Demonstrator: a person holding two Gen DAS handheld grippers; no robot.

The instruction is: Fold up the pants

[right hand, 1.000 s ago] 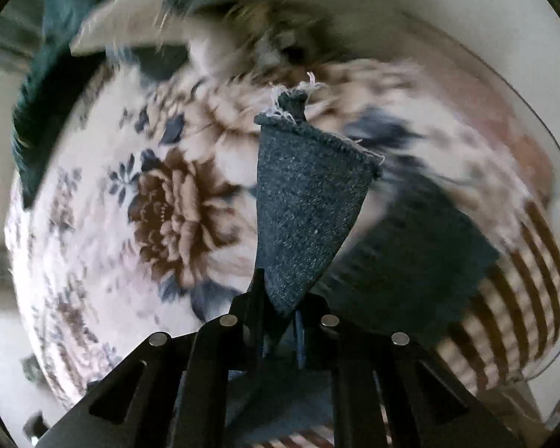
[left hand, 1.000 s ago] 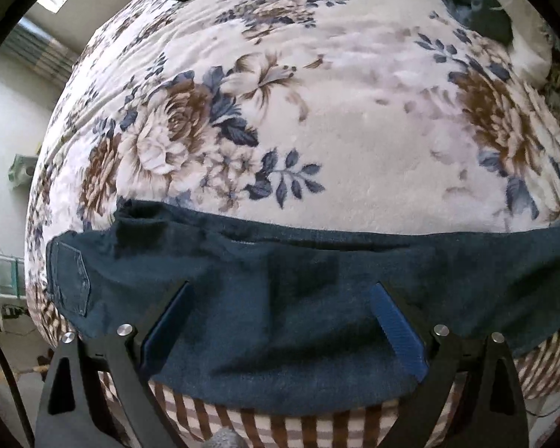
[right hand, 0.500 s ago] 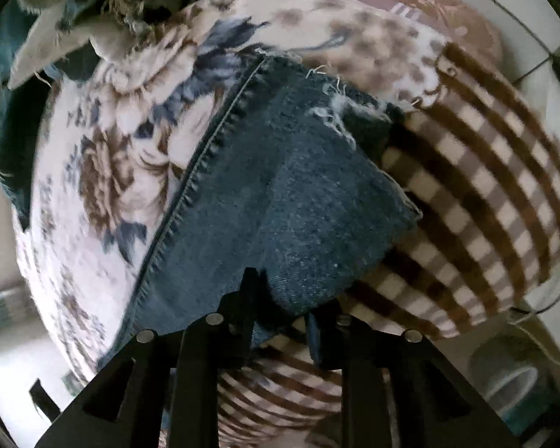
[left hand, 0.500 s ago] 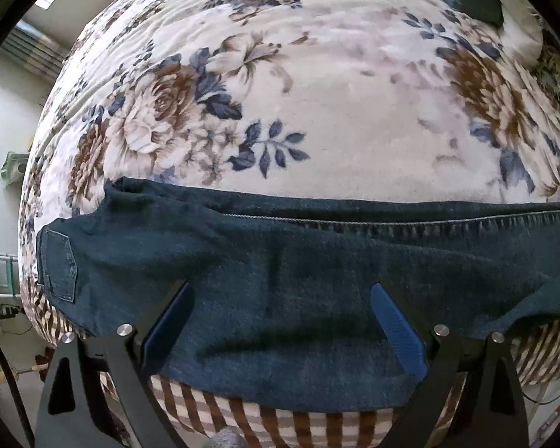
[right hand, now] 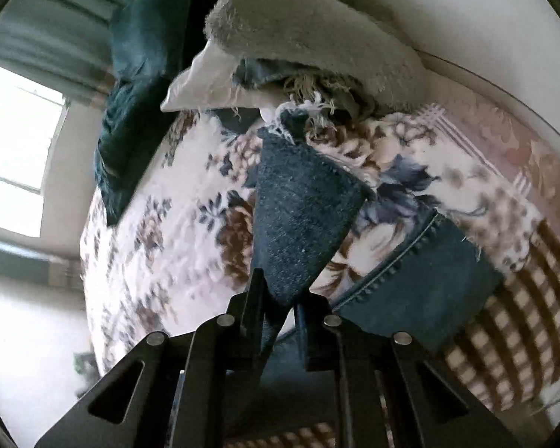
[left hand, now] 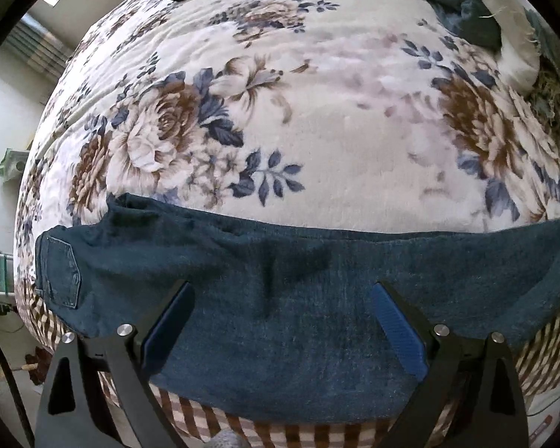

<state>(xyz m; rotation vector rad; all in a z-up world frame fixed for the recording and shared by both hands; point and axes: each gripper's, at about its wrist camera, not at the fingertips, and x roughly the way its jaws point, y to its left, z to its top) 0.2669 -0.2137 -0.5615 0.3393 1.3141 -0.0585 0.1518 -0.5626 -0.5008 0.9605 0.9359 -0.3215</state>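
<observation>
Dark blue jeans (left hand: pixel 280 298) lie lengthwise along the near edge of a bed with a floral blanket (left hand: pixel 317 112); a back pocket (left hand: pixel 61 272) shows at the left end. My left gripper (left hand: pixel 282 317) is open above the jeans' middle, its blue pads wide apart. My right gripper (right hand: pixel 280 302) is shut on a frayed leg cuff (right hand: pixel 298 209) and holds it up above the blanket. The other leg (right hand: pixel 410 291) lies flat on the bed to the right.
A heap of teal and white bedding (left hand: pixel 485 11) sits at the bed's far right and shows in the right wrist view (right hand: pixel 280 37). A checked brown sheet (right hand: pixel 522 298) hangs over the bed's edge. A window (right hand: pixel 15 142) is at the left.
My right gripper has lifted the cuff off the bed again, after lowering it half a second ago. The jeans' right part has shifted and folded over. My left gripper stays open and hardly moves.
</observation>
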